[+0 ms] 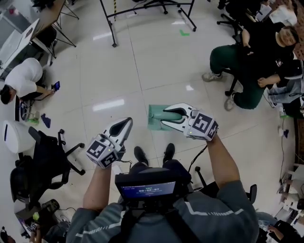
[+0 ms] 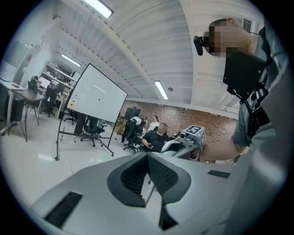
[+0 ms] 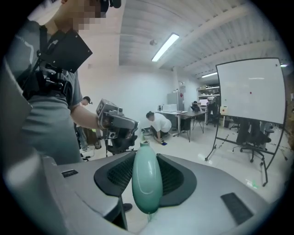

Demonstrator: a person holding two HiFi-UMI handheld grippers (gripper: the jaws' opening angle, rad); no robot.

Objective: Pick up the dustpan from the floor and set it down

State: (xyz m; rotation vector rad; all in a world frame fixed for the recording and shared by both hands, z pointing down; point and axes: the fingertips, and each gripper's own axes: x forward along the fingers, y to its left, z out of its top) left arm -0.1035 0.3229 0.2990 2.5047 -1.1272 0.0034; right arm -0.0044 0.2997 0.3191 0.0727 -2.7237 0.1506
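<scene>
Evidently light, stiff plastic, the dustpan (image 1: 154, 124) hangs by its smooth, likely slippery handle (image 3: 147, 176), pinched in the right claw (image 1: 165, 117); the left claw (image 1: 127, 123) is pressed together, empty.

Ahead of my shoes (image 1: 140, 154) the tiled floor (image 1: 118, 71) lies open as far as the whiteboard stand (image 1: 147, 7), whose black legs bar the far end. On my right, seated people (image 1: 251, 52) and their chairs close that side, not far from my right hand-held gripper (image 1: 164, 121) and the dustpan (image 1: 155, 114) it grips. On my left a black office chair (image 1: 47, 159) stands near my left hand-held gripper (image 1: 127, 121), with a white tub (image 1: 16, 137) and a crouching person (image 1: 23, 78) beyond it. Between the two hand-held grippers an open gap remains.
</scene>
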